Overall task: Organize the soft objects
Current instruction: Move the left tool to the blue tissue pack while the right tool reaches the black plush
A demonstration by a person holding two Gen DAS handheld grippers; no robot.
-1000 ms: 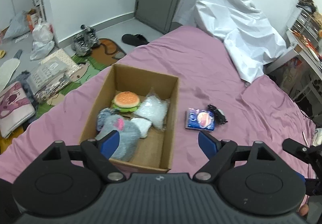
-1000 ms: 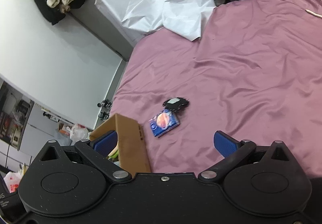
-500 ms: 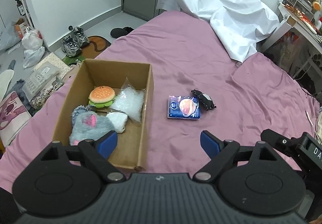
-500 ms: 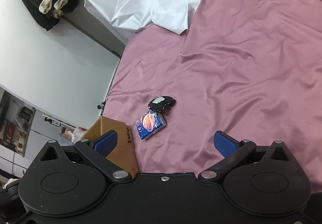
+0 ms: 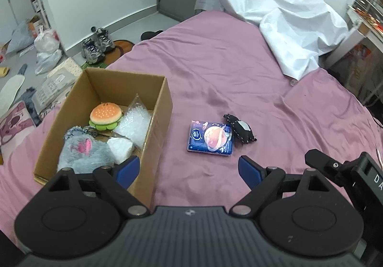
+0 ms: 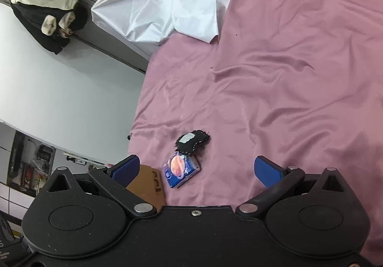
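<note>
- Already in cardboard box: burger plush toward far wall of box, clear crinkly bag beside it against right wall, grey fluffy plush at near end, small white soft piece between grey plush and clear bag.
- Four items packed, so roughly two thirds done by count; judged from what lies in and out of box only.
- Left outside box on pink bed: blue packet with orange planet print, right of box, apart from box wall.
- Also outside: black stitched soft toy with white patch, right of box, touching far-right corner of blue packet.
- Same pair in right wrist view: blue packet just right of box corner, black soft toy directly beyond packet.
- Left gripper jaws wide, holding nothing, hovering over near-right corner of box; left blue pad over box rim, right pad over bare sheet.
- Right gripper jaws wide, empty, above bed right of box, packet sitting roughly between pads in view.
- Neither gripper touching any item.
- Remaining: pick up blue packet and black soft toy, drop both in box; free space visible near right wall of box, near end.
- White sheet bunched far beyond box; probably not part of task, cannot tell.
- Floor clutter left of box ignored.
</note>
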